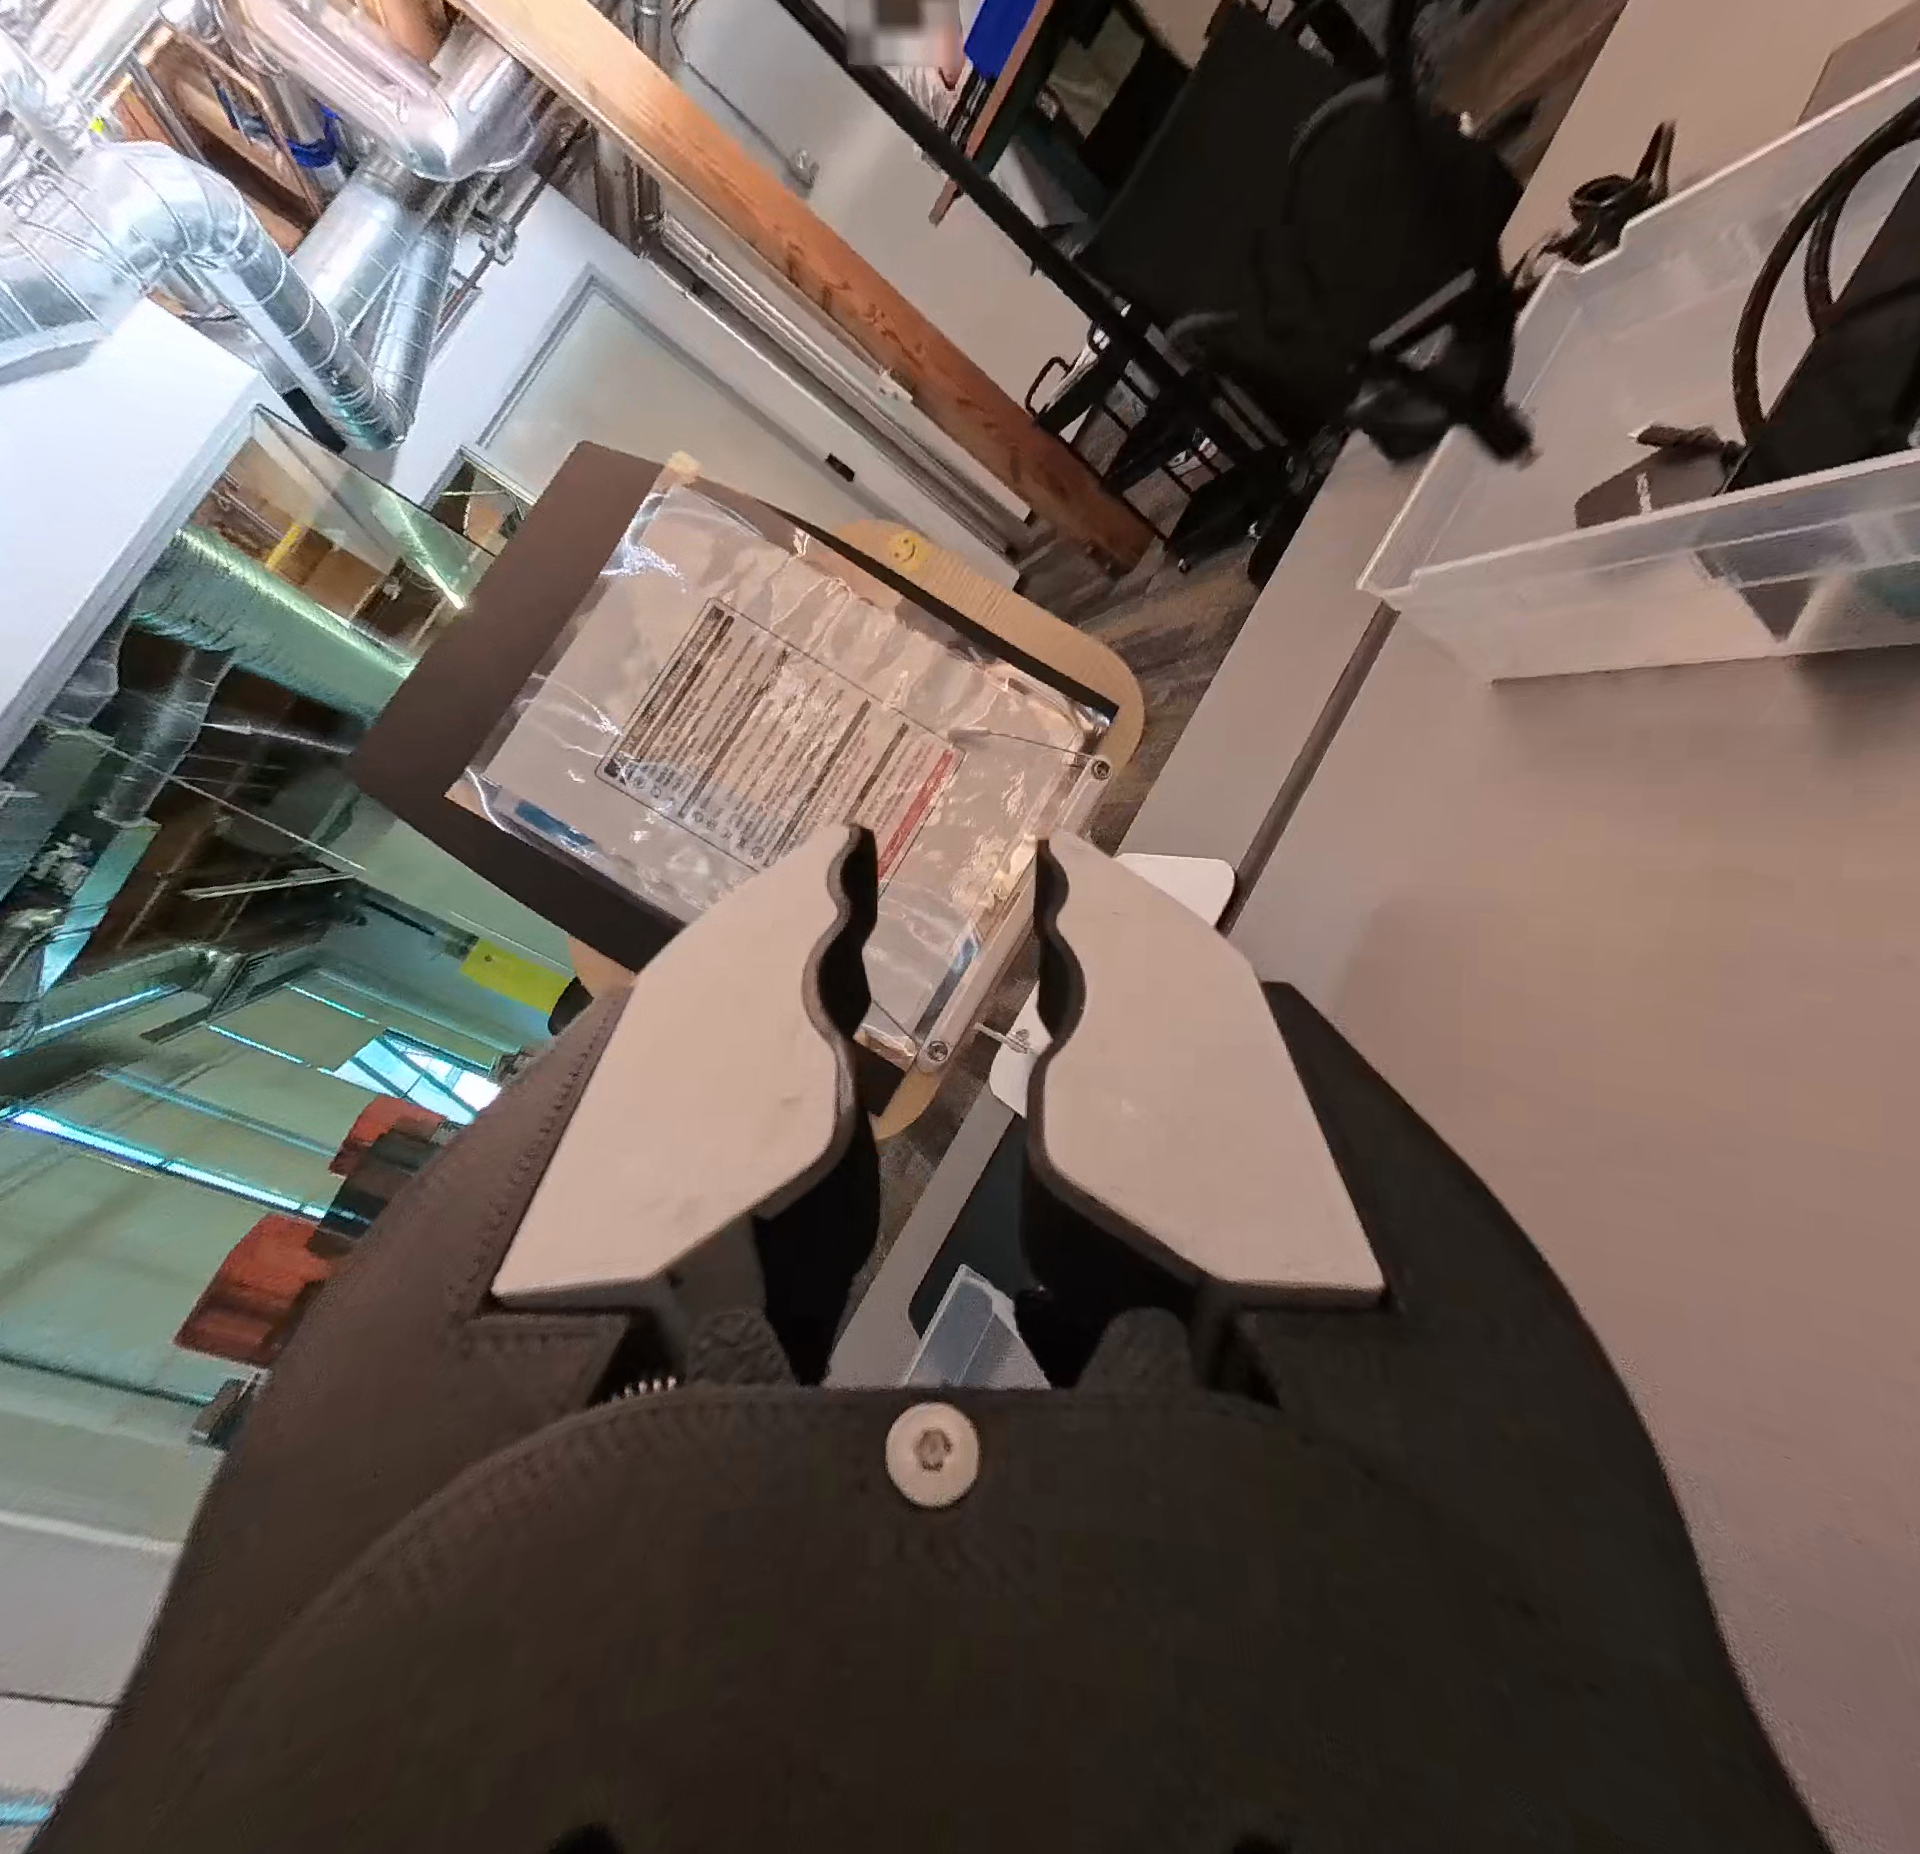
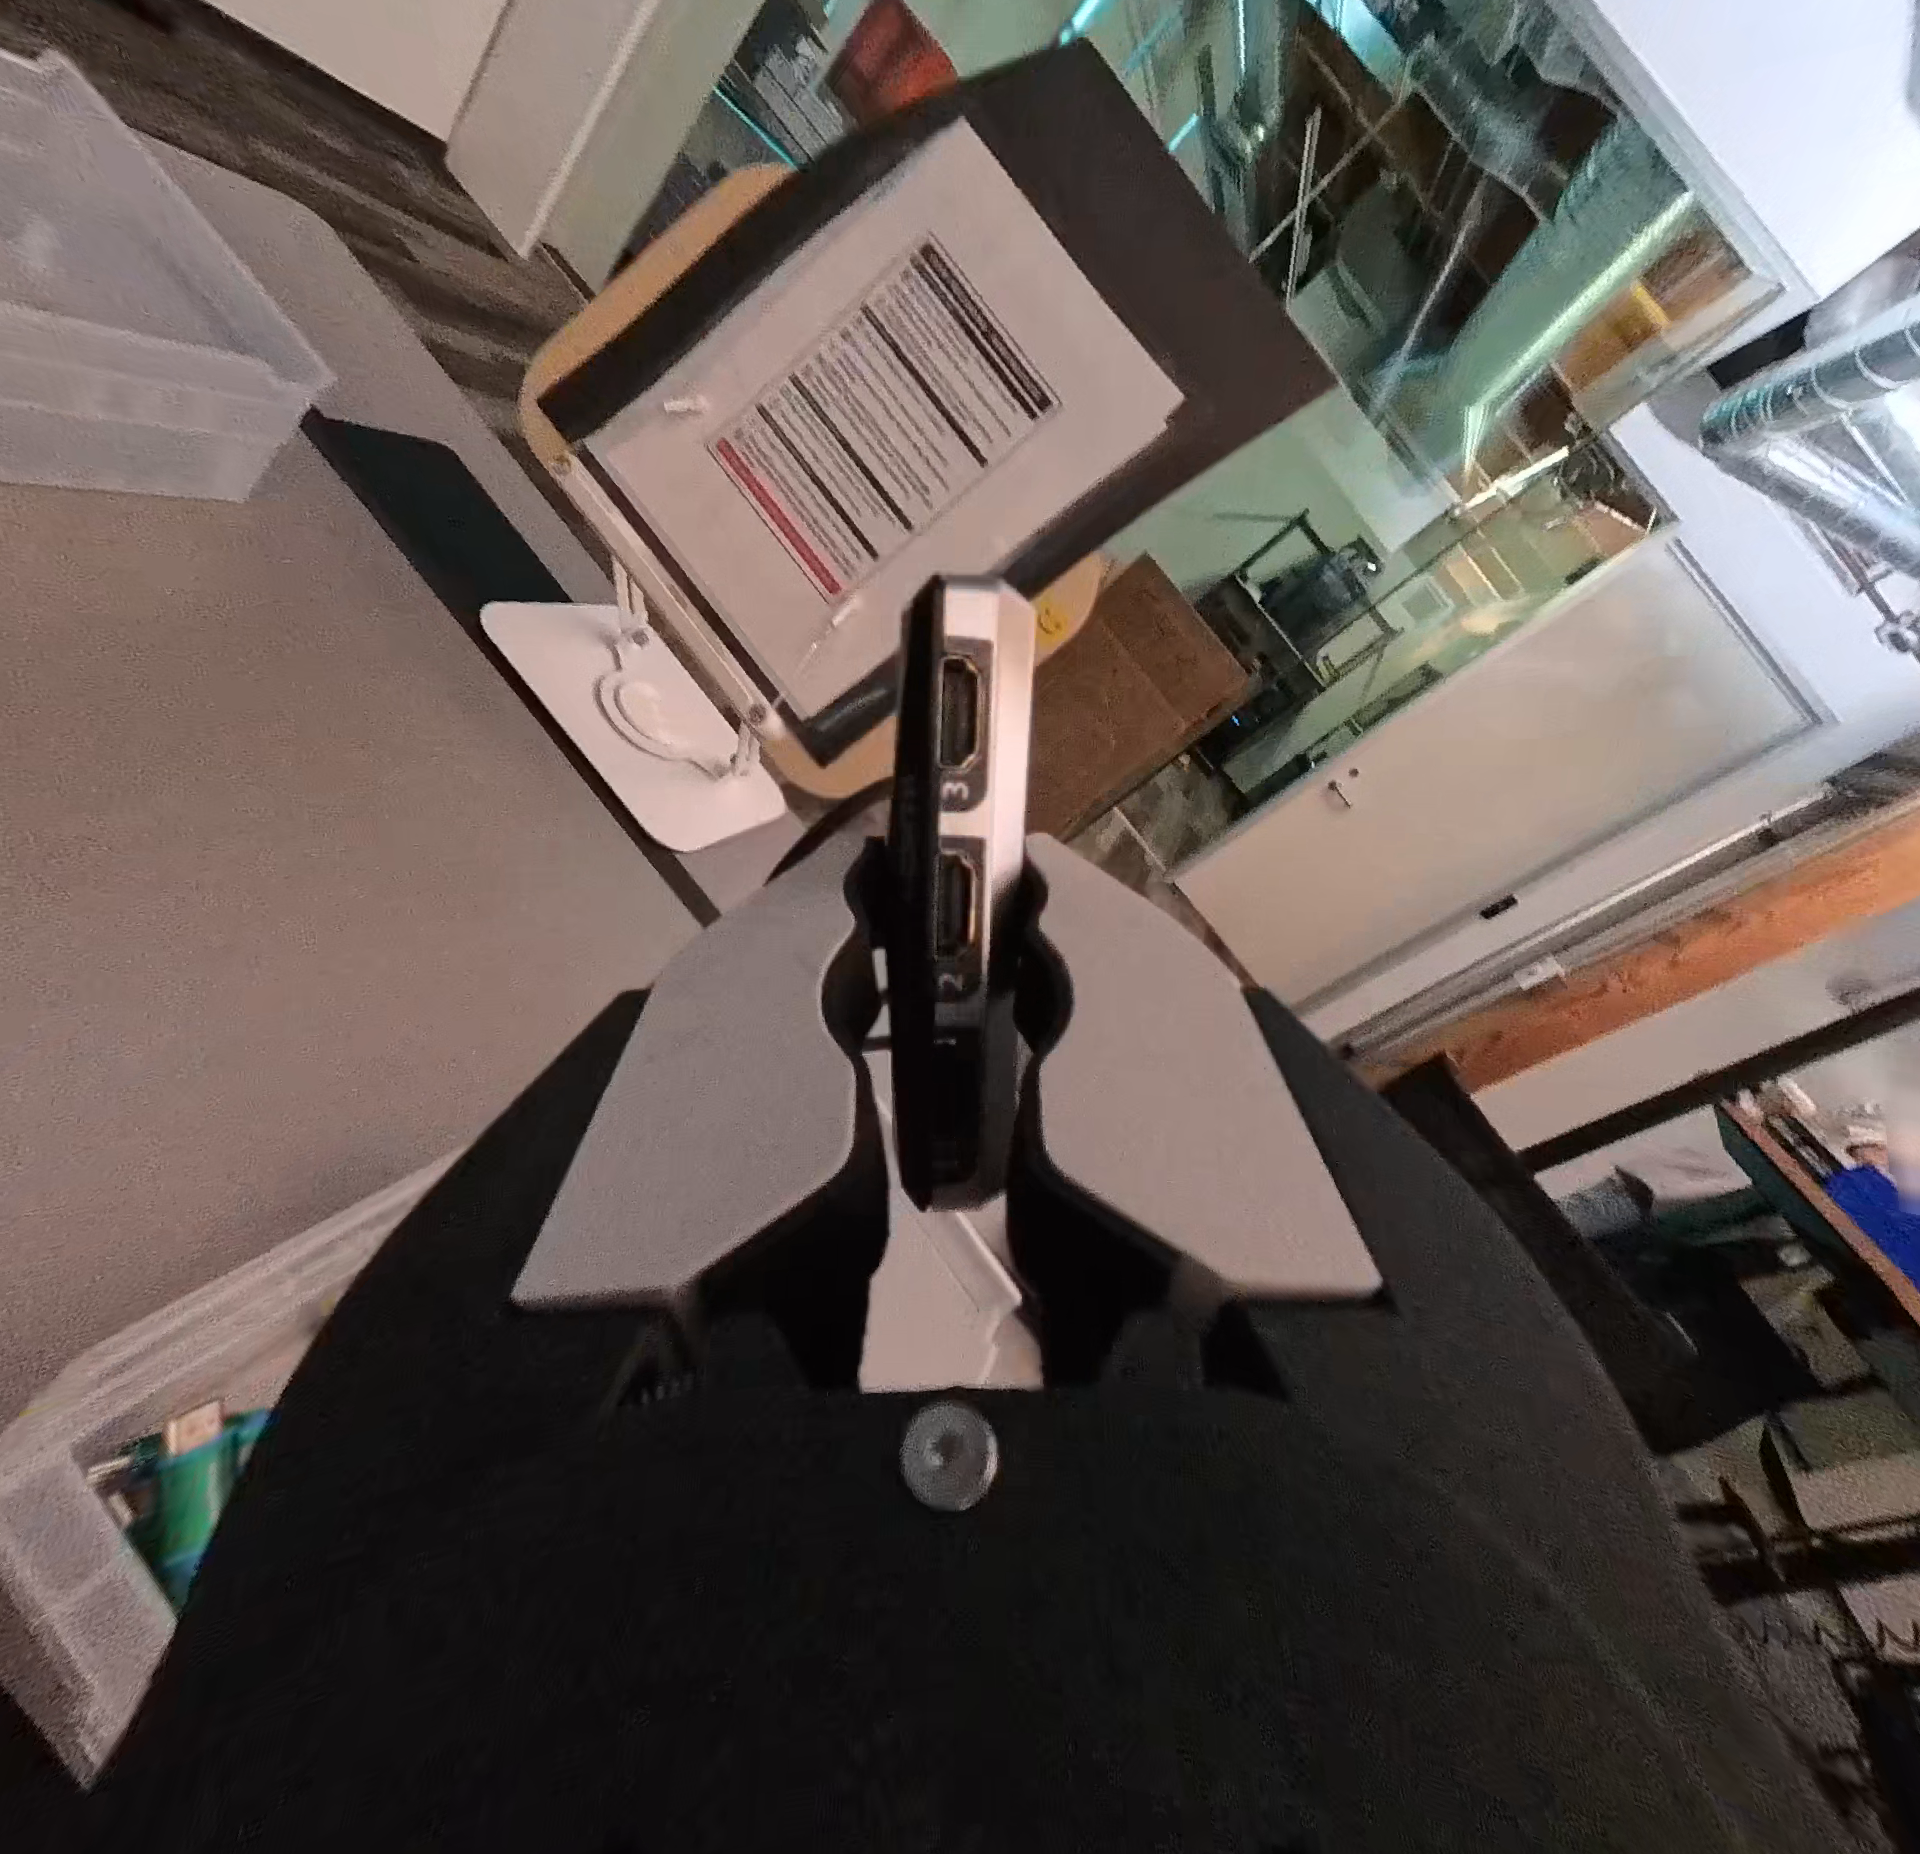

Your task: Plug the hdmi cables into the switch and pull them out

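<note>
In the right wrist view my right gripper [image 2: 951, 869] is shut on the HDMI switch [image 2: 961, 765], a slim black and silver box held on edge in the air, with its row of ports facing the camera and its far end sticking out past the fingertips. In the left wrist view my left gripper [image 1: 951, 854] is open and empty, raised above the table and tilted. A black cable [image 1: 1808, 246] lies coiled in a clear plastic bin [image 1: 1621, 557] at the upper right of the left wrist view. No cable sits in any visible port.
A grey table [image 1: 1610, 973] shows in both views [image 2: 260, 765]. A clear sign holder with a printed sheet [image 1: 790, 755] stands on a white base [image 2: 644, 755] at the table's edge. Clear bins stand at the left [image 2: 114, 350] and lower left [image 2: 94, 1472].
</note>
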A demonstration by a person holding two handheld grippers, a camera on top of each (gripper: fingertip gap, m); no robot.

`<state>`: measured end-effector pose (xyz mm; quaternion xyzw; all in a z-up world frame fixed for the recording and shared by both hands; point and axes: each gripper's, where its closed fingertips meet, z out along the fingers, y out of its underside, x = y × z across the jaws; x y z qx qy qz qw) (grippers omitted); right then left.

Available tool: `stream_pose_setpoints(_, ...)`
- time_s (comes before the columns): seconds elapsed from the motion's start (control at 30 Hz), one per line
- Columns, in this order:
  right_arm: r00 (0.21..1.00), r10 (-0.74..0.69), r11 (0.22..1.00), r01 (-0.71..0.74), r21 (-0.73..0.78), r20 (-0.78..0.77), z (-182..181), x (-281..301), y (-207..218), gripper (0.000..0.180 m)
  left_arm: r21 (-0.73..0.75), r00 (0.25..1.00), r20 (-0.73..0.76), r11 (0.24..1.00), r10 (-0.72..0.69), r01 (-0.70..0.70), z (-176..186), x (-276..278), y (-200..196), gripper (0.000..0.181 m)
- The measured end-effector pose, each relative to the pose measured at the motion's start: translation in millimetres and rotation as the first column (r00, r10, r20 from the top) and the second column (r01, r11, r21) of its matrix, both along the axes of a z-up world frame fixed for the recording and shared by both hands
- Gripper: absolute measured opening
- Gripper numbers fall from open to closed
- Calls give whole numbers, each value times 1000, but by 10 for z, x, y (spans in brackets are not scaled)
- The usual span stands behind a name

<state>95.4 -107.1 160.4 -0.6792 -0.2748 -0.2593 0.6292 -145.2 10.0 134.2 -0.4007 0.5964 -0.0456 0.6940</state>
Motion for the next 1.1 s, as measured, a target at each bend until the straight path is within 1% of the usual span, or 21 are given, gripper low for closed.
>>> stream_pose_setpoints(0.13,990,-133,986,127,-105,-50,-293,491,113,23,-5,999,-41,1000,-9,9,-91,67,-34,27)
stream_pose_setpoints(0.2,982,-176,971,162,-173,-64,-476,651,212,23,-6,998,-63,1000,-5,4,-138,90,-28,27)
stream_pose_setpoints(0.33,975,-170,948,122,-296,-144,-870,780,450,23,-18,996,-87,1000,-6,4,-200,121,-19,26)
stream_pose_setpoints(0.4,965,-145,939,65,-338,-220,-1049,794,586,23,-20,995,-98,1000,-9,7,-224,133,-25,24)
stream_pose_setpoints(0.57,902,-153,909,-32,-416,-403,-1375,835,776,23,-18,993,-115,1000,-10,8,-258,149,-33,23)
stream_pose_setpoints(0.67,824,-188,885,-93,-456,-534,-1542,874,816,23,-23,993,-117,1000,-11,8,-265,151,-29,22)
stream_pose_setpoints(0.8,681,-268,859,-151,-489,-681,-1737,975,838,23,-21,992,-129,1000,-8,5,-285,154,-28,21)
stream_pose_setpoints(0.93,530,-411,807,-167,-567,-742,-2010,1133,772,24,-24,991,-135,1000,-9,5,-302,162,-30,20)
stream_pose_setpoints(1.03,400,-494,798,-143,-585,-772,-2080,1299,729,30,-27,989,-150,1000,-6,2,-331,166,-23,19)
stream_pose_setpoints(1.07,374,-507,799,-135,-586,-777,-2079,1343,716,32,-27,988,-155,1000,-5,1,-340,168,-22,19)
stream_pose_setpoints(1.1,368,-510,803,-120,-583,-778,-2067,1385,703,35,-27,987,-159,1000,-5,0,-350,171,-22,19)
